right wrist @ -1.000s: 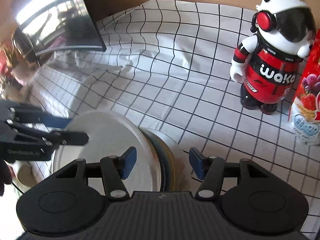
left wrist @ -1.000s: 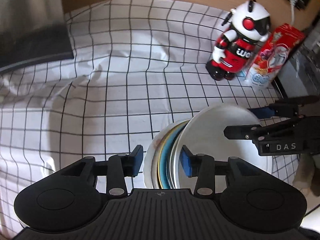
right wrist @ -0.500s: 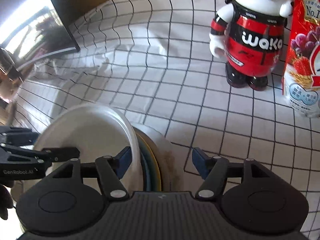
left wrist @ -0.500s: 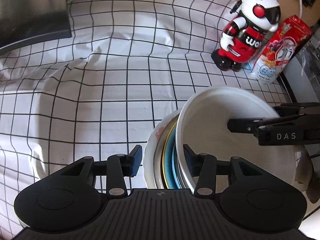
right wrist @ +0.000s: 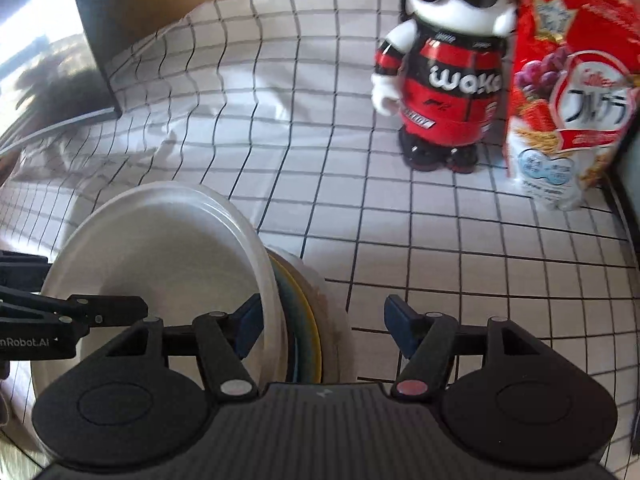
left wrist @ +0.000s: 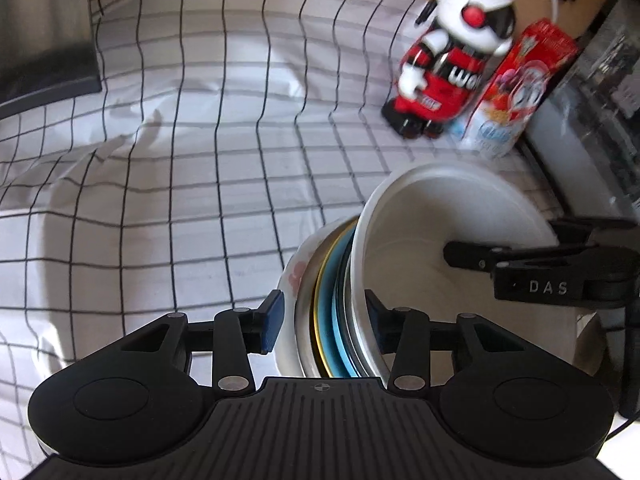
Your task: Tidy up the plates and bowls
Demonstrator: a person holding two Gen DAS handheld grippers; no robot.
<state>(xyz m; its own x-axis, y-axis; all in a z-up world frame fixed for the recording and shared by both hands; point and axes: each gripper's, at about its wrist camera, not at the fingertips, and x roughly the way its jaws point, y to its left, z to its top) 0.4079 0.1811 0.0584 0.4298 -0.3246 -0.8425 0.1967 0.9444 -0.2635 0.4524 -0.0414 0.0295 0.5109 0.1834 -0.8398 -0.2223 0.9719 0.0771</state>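
Both claws straddle the stack of plates (left wrist: 332, 300) standing on edge near the table's (left wrist: 200, 160) front edge. The left claw (left wrist: 322, 320) is closing around it with a gap left; the right claw (right wrist: 320, 322) stands half open, one pad clear. The stack could splay or slip if the squeeze is uneven.

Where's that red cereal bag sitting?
The cereal bag stands at the back right of the checked cloth in both wrist views, right beside the toy robot figure, beyond the stacked dishes.

From my left wrist view, a stack of dishes (left wrist: 336, 300) stands on edge on the tabletop (left wrist: 200, 184), between the pads of my left hand-held gripper (left wrist: 324, 324), whose jaws are closing. My right hand-held gripper (right wrist: 324, 328) straddles the same stack. Behind, a toy robot (right wrist: 444, 80) stands just left of a cereal bag (right wrist: 572, 92).
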